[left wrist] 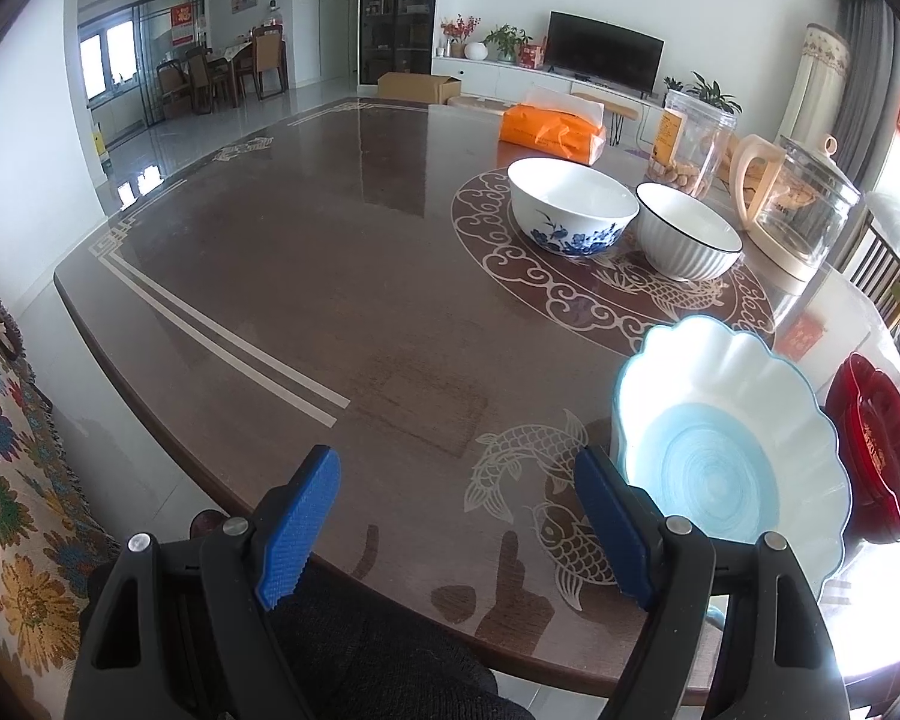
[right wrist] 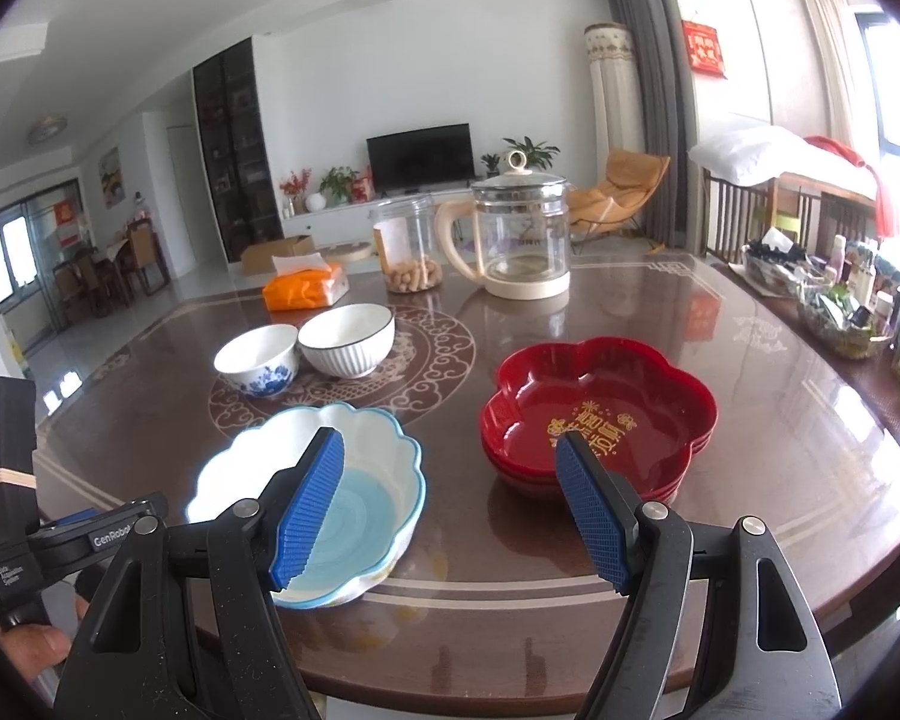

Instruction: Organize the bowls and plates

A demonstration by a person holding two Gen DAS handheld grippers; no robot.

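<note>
Both my tools stand idle at the near edge of the dining table point(right wrist: 750, 372): the left gripper point(left wrist: 456, 525) and the right gripper point(right wrist: 450, 510) each have their jaws spread wide with nothing between the pads. Risks, largest item first. The table top is glossy glass, so any dish pushed instead of lifted is likely to slide. The stack of red flower-shaped plates point(right wrist: 600, 414), near right, appears to be three or four nested; a pinch on the top rim alone could lift one plate and drag the rest askew. The scalloped blue-and-white plate point(right wrist: 354, 468), near left, sits close to the table edge, and its flared, wavy rim offers a poor seat for flat pads; it may tip or slip out. The ribbed white bowl point(right wrist: 348, 339) and the blue-floral bowl point(right wrist: 258, 360), at the far centre, touch or nearly touch, so taking one could knock the other. Behind them a glass kettle point(right wrist: 522, 234) and a clear jar point(right wrist: 405, 246) could be struck on a long reach. Count: one table, one red stack, one scalloped plate, two bowls, one kettle, one jar.
</note>
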